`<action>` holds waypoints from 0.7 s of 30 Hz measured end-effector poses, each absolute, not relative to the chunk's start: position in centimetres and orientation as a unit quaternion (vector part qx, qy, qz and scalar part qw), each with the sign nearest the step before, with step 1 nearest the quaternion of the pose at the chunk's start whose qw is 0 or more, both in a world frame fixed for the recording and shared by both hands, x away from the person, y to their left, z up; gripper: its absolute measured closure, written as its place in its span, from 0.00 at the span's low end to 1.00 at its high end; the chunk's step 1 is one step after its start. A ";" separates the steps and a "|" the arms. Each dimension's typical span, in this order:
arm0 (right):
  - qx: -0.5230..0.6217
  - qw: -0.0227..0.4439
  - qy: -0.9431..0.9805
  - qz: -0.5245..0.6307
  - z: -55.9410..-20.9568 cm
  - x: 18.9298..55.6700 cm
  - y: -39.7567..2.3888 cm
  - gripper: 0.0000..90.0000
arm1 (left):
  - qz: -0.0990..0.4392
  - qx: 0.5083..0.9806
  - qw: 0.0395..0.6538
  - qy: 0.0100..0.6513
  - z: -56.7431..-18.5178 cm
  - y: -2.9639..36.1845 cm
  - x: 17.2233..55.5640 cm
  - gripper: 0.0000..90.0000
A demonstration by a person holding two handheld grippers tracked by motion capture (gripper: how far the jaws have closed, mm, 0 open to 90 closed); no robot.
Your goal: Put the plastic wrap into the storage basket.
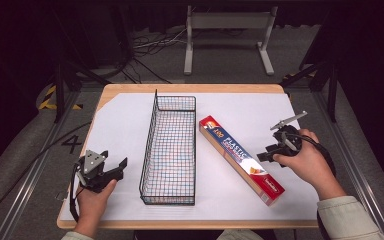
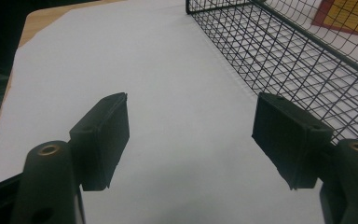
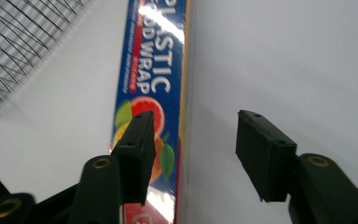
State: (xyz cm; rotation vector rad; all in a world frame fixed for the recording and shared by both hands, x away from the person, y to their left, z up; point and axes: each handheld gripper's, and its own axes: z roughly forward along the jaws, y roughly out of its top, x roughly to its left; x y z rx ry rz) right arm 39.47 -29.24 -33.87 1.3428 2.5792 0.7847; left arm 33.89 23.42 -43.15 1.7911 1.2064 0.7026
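The wrap box (image 1: 241,158) lies flat on the counter (image 1: 115,130), just right of the basket (image 1: 170,150). My right gripper (image 3: 191,144) hangs over its edge, fingers wide, empty. I judge it light, stiff, slick cardboard; I'd pinch across the narrow width near mid-length. Left gripper (image 2: 191,135) is wide too, holding nothing.

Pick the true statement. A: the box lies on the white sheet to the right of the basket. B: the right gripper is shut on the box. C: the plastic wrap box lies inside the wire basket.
A: the plastic wrap box lies flat on the white sheet beside the empty wire basket, and the right gripper stands open over its edge.
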 end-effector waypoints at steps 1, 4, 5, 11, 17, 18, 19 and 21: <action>0.445 0.065 0.855 0.260 -33.9 39.5 -29.2 0.50 | 0.281 0.715 0.422 0.482 -43.1 23.4 33.9 0.30; 0.446 0.080 0.847 0.280 -33.4 39.7 -28.4 0.44 | 0.281 0.716 0.420 0.482 -43.3 23.3 33.9 0.30; 0.448 0.079 0.842 0.289 -33.2 39.7 -28.2 0.42 | 0.283 0.716 0.420 0.480 -43.3 23.3 33.9 0.30; 0.426 0.102 0.842 0.314 -33.0 40.1 -26.6 0.29 | 0.284 0.713 0.422 0.482 -43.2 23.4 33.8 0.30; 0.421 0.109 0.835 0.339 -33.3 40.6 -24.9 0.24 | 0.286 0.713 0.423 0.481 -43.2 23.4 33.8 0.30; 0.418 0.109 0.836 0.339 -33.4 40.7 -24.7 0.23 | 0.286 0.713 0.423 0.480 -43.2 23.4 33.8 0.30; 0.418 0.108 0.837 0.337 -33.6 40.8 -24.5 0.23 | 0.286 0.713 0.423 0.481 -43.2 23.3 33.8 0.30; 0.420 0.104 0.838 0.333 -34.0 41.0 -24.1 0.23 | 0.286 0.713 0.423 0.481 -43.2 23.3 33.8 0.30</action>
